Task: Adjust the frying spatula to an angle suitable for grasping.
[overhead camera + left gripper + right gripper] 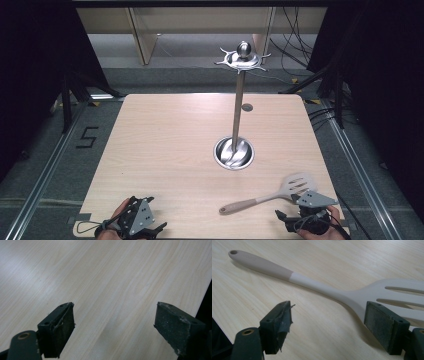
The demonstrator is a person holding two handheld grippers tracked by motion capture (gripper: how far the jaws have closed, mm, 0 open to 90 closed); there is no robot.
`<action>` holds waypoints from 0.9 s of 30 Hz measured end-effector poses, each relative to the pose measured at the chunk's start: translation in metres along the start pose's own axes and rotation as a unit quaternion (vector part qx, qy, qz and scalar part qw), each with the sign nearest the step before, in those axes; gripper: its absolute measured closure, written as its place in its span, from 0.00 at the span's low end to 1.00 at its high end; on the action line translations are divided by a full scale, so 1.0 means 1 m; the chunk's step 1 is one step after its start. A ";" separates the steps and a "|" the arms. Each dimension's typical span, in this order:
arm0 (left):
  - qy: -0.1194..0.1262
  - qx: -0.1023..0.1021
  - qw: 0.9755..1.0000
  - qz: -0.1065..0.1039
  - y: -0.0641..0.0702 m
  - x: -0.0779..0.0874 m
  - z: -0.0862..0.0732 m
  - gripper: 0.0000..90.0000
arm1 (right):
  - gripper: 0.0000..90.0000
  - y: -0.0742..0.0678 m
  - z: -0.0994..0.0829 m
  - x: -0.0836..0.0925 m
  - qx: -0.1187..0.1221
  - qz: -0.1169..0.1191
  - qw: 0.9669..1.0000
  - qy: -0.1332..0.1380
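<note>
A slotted spatula with a pale head and a pinkish-brown handle lies flat near the table's front right corner, head to the right. In the right gripper view the spatula runs across just beyond the jaws, its handle end with a hole at the upper left. My right gripper sits at the front right edge, just in front of the spatula, open, nothing between its jaws. My left gripper rests at the front left edge, open over bare wood.
A steel utensil stand rises from a round base right of the table's middle, with a hooked ring and a ball on top. A small grey disc lies near the far edge. Floor rails and cables flank the wooden table.
</note>
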State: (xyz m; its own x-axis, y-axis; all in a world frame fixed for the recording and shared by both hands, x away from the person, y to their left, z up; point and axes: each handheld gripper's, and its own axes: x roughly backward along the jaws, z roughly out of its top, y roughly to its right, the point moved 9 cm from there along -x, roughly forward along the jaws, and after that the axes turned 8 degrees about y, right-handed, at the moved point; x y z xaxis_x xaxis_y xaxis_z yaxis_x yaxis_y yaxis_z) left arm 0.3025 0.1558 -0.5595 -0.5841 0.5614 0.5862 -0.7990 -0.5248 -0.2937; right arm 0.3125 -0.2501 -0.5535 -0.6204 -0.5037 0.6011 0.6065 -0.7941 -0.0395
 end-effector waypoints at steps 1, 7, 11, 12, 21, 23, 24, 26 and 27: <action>0.000 0.000 1.000 0.000 0.000 0.000 0.000 0.17 | 0.26 0.000 0.000 0.000 0.000 0.000 1.000 0.000; -0.001 0.000 1.000 0.001 0.000 0.000 0.000 0.17 | 0.26 0.002 0.004 -0.002 0.026 0.001 1.000 0.011; -0.001 0.000 1.000 0.001 0.000 0.000 0.000 0.17 | 0.26 0.001 0.006 -0.003 0.033 0.004 0.999 0.015; -0.001 0.000 1.000 0.000 0.000 0.000 0.000 0.17 | 0.26 -0.001 0.005 -0.002 0.024 0.005 1.000 0.013; -0.001 0.001 1.000 0.001 0.000 0.000 0.000 0.17 | 0.26 0.000 0.008 -0.005 0.049 0.008 0.999 0.019; -0.002 0.000 1.000 0.003 0.000 -0.001 -0.001 0.17 | 0.26 -0.001 0.009 -0.006 0.043 0.010 0.999 0.015; -0.002 0.000 1.000 0.004 0.000 -0.001 -0.001 0.17 | 0.26 -0.003 0.011 -0.007 0.055 0.014 0.998 0.011; -0.002 0.001 1.000 0.002 0.000 -0.001 -0.001 0.17 | 0.26 -0.003 0.012 -0.008 0.058 0.014 0.998 0.010; -0.003 0.001 1.000 0.000 0.001 -0.001 -0.001 0.17 | 0.26 -0.006 0.017 -0.009 0.064 0.017 0.998 0.010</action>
State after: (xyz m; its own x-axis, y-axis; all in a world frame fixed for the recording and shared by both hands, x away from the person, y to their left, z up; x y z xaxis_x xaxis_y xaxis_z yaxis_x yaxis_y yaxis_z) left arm 0.3025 0.1554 -0.5612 -0.5826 0.5583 0.5907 -0.7993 -0.5251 -0.2921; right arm 0.3230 -0.2353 -0.5456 -0.6072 -0.5371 0.5855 0.6855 -0.7268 0.0441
